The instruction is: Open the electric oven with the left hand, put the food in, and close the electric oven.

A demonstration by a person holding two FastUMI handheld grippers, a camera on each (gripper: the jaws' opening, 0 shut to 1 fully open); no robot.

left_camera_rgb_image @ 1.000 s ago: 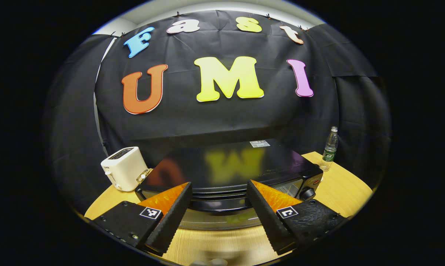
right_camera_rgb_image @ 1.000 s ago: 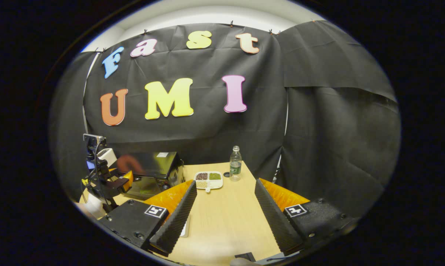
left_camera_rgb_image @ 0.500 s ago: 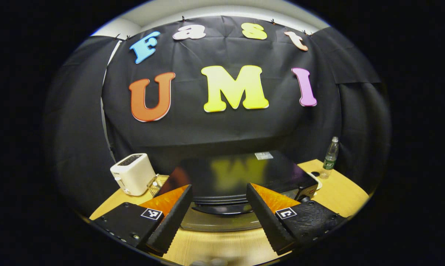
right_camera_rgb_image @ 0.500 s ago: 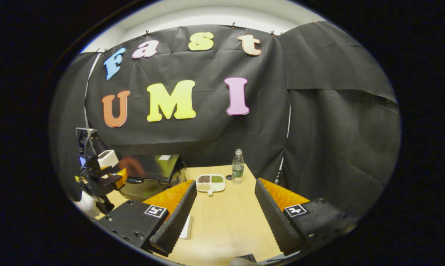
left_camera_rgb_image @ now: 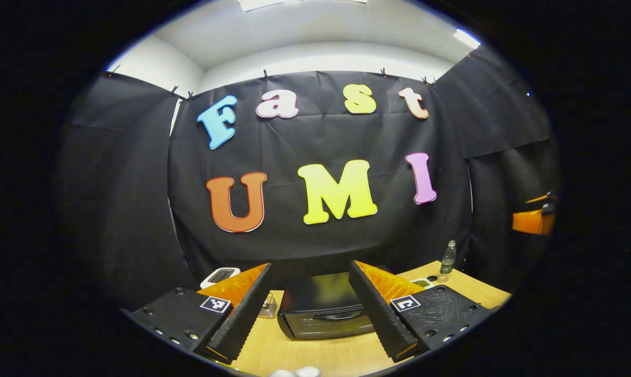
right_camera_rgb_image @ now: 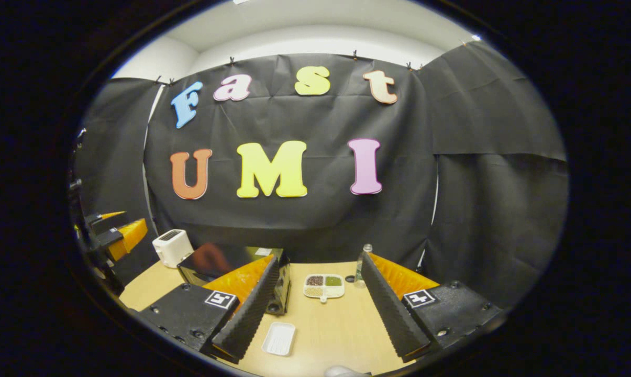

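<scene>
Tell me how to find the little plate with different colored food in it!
Start at the big shiny black electric oven standing on the light wooden table. Look just to its right, toward the clear plastic bottle: there lies the white divided dish. Unlike the plain white tray closer to the camera, its compartments hold dark, green and pale fillings.

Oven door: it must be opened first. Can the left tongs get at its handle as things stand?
Probably yes: the left tongs are open, facing the oven, with bare table before the handle.
</scene>
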